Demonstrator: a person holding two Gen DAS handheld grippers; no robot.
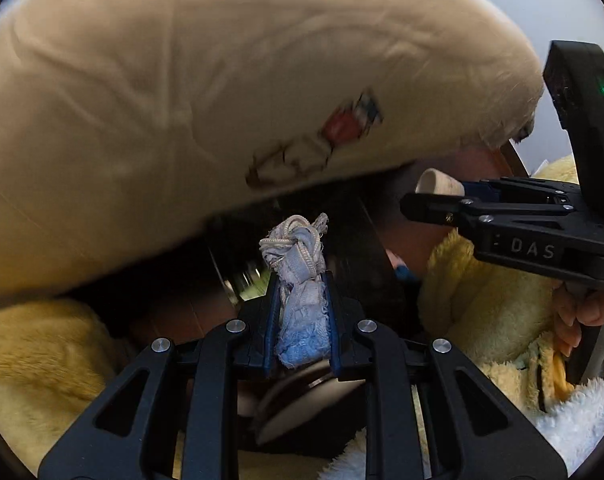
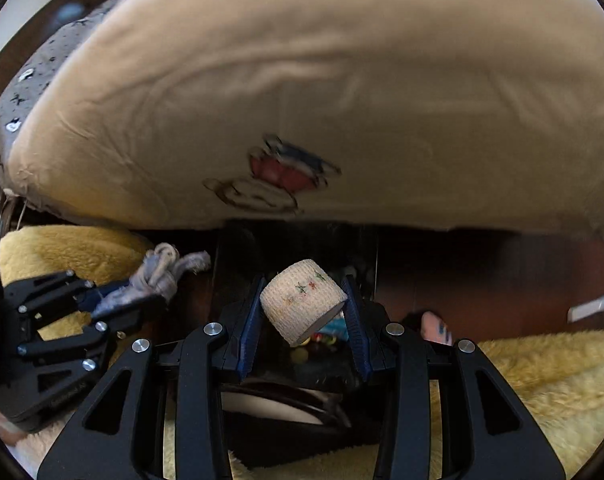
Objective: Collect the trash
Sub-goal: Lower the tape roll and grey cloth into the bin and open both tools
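The left gripper (image 1: 299,300) clamps a knotted rag (image 1: 297,276); the right gripper (image 2: 304,312) pinches a bandage roll (image 2: 302,300) by its ends, tilted. Both hang over a dark bin (image 2: 293,360) below a beige cushion (image 2: 322,100). The roll, held askew, could slip and land on the yellow blanket (image 2: 542,380) instead.

A dark wooden floor (image 2: 482,280) showed under the overhanging edge of a beige-sheeted mattress (image 2: 342,100) printed with a cartoon figure (image 2: 277,184), with yellow fleece blanket (image 2: 542,380) bunched on the floor either side and a grey patterned cloth (image 2: 41,76) at the mattress's far left.
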